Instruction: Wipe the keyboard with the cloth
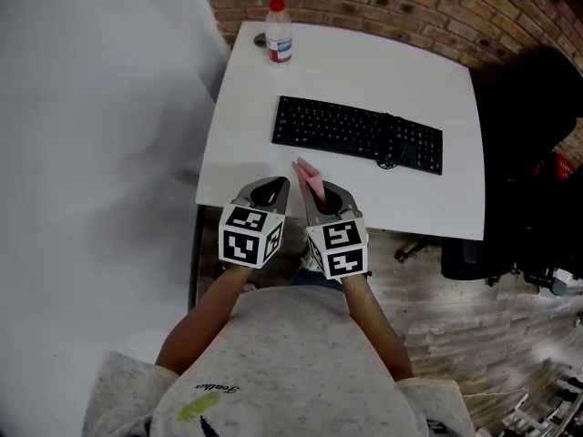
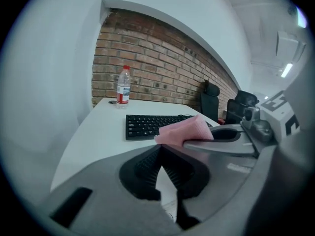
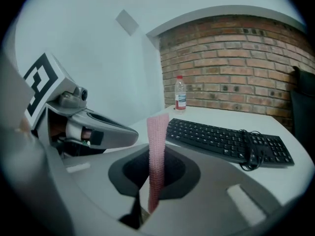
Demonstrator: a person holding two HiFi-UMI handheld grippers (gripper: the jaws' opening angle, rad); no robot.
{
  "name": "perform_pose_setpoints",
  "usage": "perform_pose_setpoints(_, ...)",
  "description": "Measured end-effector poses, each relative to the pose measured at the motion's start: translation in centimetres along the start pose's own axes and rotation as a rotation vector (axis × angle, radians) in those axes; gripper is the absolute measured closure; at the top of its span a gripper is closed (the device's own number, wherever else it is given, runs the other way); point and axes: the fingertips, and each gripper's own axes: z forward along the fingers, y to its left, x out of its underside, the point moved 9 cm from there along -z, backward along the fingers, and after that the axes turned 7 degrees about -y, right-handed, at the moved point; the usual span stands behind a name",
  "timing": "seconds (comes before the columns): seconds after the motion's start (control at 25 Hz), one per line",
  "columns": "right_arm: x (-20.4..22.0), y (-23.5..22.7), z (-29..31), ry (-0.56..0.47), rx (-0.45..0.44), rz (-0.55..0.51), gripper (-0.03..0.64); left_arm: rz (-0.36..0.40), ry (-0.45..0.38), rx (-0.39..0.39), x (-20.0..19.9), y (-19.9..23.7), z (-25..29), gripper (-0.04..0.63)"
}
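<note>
a: though seen only edge-on from the right gripper view, plainly pinched: pink cloth (image 3: 156, 132) clamped between the jaws of right gripper (image 3: 155, 167), upright strip, lower end lost down inside the jaws.
b: noted. from the head view, cloth poking forward past the jaw tips, over the near edge of white table (image 1: 364, 66), short of black keyboard (image 1: 342, 127). touching the tabletop or not: cannot tell.
a: left gripper (image 2: 160, 150)?
b: jaws closed tip to tip, nothing between. just beside the right one. hands hidden behind the marker cubes; only forearms showing.
a: keyboard?
b: flat at mid-table, skewed to the table edge. right part partly covered by coiled black cable (image 1: 392, 149); cable's ends hard to trace.
a: elsewhere?
b: water bottle (image 1: 279, 33), red cap, upright at the far left corner, well apart from keyboard. small dark thing (image 1: 260, 39) just beside it, too small to identify. black chair (image 1: 533, 144) off the table's right side, cut off by the frame edge.
</note>
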Motion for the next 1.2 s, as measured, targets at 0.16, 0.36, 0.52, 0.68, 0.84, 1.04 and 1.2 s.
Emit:
perform_pose_setpoints(0.16,-0.7,-0.2,3.0,0.016,-0.094,-0.08,0.594,-0.034,-0.003,-0.061,0.0,1.0,0.5,0.603)
perform_pose_setpoints(0.36,-1.4,-0.2,6.1,0.045,-0.195,-0.165,0.594,-0.083,0.001,-0.151,-0.2,2.3,0.2,0.603)
perform_pose_setpoints(0.52,-1.9,-0.1,8.0,0.079,-0.253,-0.221,0.594,-0.115,0.005,-0.209,-0.6,3.2,-0.2,0.603)
perform_pose_setpoints(0.68,-2.3,0.1,9.8,0.098,-0.28,-0.286,0.594,-0.125,0.002,-0.236,-1.3,4.0,-0.4,0.603)
perform_pose_setpoints(0.84,-1.7,0.0,11.1,0.146,-0.277,-0.356,0.594,-0.134,0.013,-0.227,-1.8,4.9,-0.1,0.603)
perform_pose_setpoints(1.04,-1.4,0.6,12.6,0.191,-0.257,-0.405,0.594,-0.13,0.019,-0.198,-3.0,7.1,0.9,0.603)
perform_pose_setpoints(1.2,-1.0,0.7,13.4,0.227,-0.236,-0.411,0.594,-0.133,0.013,-0.168,-3.7,8.6,1.8,0.602)
